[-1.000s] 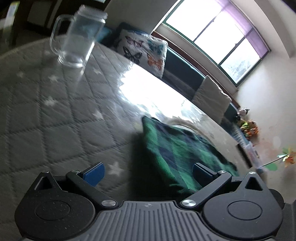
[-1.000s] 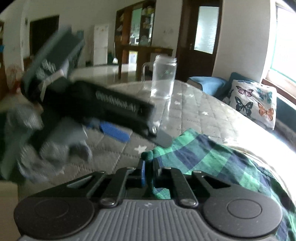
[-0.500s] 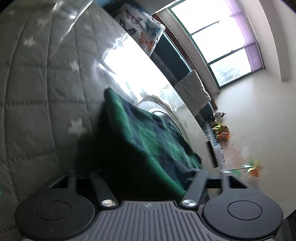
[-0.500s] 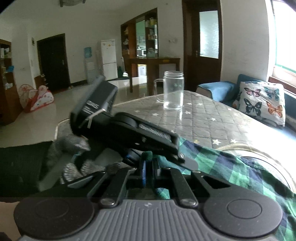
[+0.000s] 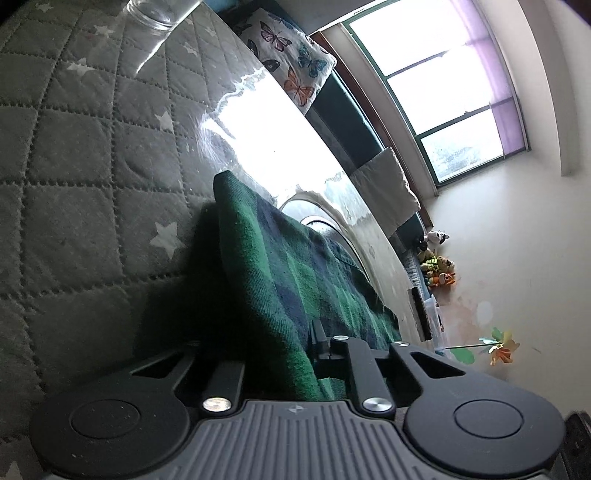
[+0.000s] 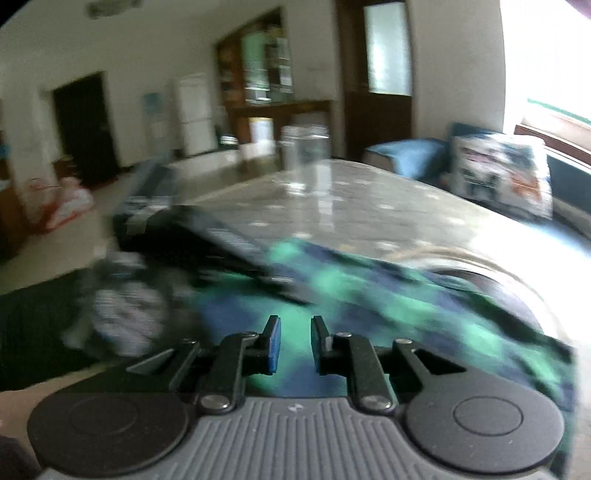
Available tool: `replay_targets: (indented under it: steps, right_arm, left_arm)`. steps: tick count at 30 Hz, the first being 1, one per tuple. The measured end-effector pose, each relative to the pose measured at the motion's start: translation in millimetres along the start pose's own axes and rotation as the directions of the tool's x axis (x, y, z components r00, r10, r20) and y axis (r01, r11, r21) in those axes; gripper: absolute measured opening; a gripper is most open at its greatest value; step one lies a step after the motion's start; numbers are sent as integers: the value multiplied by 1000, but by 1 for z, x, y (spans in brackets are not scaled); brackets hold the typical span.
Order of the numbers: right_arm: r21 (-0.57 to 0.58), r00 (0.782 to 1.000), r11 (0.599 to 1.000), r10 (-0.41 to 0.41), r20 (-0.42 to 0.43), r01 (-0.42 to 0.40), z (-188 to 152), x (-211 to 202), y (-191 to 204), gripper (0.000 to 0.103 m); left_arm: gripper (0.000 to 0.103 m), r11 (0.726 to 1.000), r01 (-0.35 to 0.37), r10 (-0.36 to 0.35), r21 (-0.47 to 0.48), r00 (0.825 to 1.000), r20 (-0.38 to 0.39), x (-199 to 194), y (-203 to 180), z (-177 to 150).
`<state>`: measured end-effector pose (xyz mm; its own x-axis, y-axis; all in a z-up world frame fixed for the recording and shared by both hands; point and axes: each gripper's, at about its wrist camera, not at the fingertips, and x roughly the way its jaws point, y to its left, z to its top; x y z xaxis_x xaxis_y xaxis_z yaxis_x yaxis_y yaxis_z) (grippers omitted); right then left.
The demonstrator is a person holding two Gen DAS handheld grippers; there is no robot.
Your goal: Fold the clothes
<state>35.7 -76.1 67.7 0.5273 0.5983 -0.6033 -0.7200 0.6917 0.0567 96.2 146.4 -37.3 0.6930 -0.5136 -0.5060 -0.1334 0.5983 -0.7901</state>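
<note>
Glass jar [image 5: 162,13]: stands at the far left of the left wrist view, upright on the quilted grey table cover [image 5: 74,166], well apart from the cloth; the right wrist view shows it too, blurred, at the far end of the table.

Left gripper [image 5: 280,354]: a second ago its fingers stood wide, with the cloth's corner lying between them; they have just been closing, and now they are clamped on a thick fold of the green and navy checked garment [image 5: 295,266], which fills the gap between them. The wrist has rolled as well, so the table now tilts steeply across this view.

Garment: lies on the table cover with one straight folded edge running away from the left gripper toward the bright window glare; the rest spreads to the right.

Right gripper [image 6: 293,341]: a second ago it pinched a green corner tight. Its jaws have just been opening, and a clear gap shows between the blue pads [image 6: 274,343], nothing gripped; the cloth lies below and beyond them. The whole view is smeared, so the hand is judged to be on the move.

Other gripper in the right view: the left tool shows as a dark blurred bar [image 6: 207,236] reaching onto the cloth from the left.

Meaning for the task: the corner looks to have been passed across, the left side now holding and the right free. Likely the right hand goes for another edge to make the next fold; the fold count so far cannot be told.
</note>
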Motion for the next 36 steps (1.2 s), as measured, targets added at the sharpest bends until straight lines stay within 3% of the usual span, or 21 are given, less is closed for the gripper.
replay_targets:
  steps: [6, 8, 13, 19, 30, 36]
  right_arm:
    - [65, 984, 982, -175, -35, 177, 10, 36, -62, 19]
    - [96, 976, 972, -208, -63, 213, 15, 59, -82, 24]
    - [121, 965, 959, -246, -96, 256, 21, 96, -102, 33]
    - [122, 956, 955, -252, -149, 271, 16, 130, -112, 35]
    - [124, 964, 960, -238, -115, 252, 7, 65, -94, 42]
    - [143, 961, 954, -246, -127, 263, -12, 64, -84, 43]
  left_arm:
    - [15, 1000, -12, 12, 5, 1000, -3, 6, -4, -3]
    - [15, 1000, -17, 17, 5, 1000, -5, 7, -4, -3]
    - [18, 999, -36, 36, 6, 999, -20, 9, -2, -3]
    - [20, 999, -38, 38, -1, 999, -29, 11, 0, 0]
    - [19, 1000, 7, -7, 17, 1000, -10, 5, -6, -1]
    - [13, 1000, 16, -16, 24, 1000, 6, 1, -16, -1]
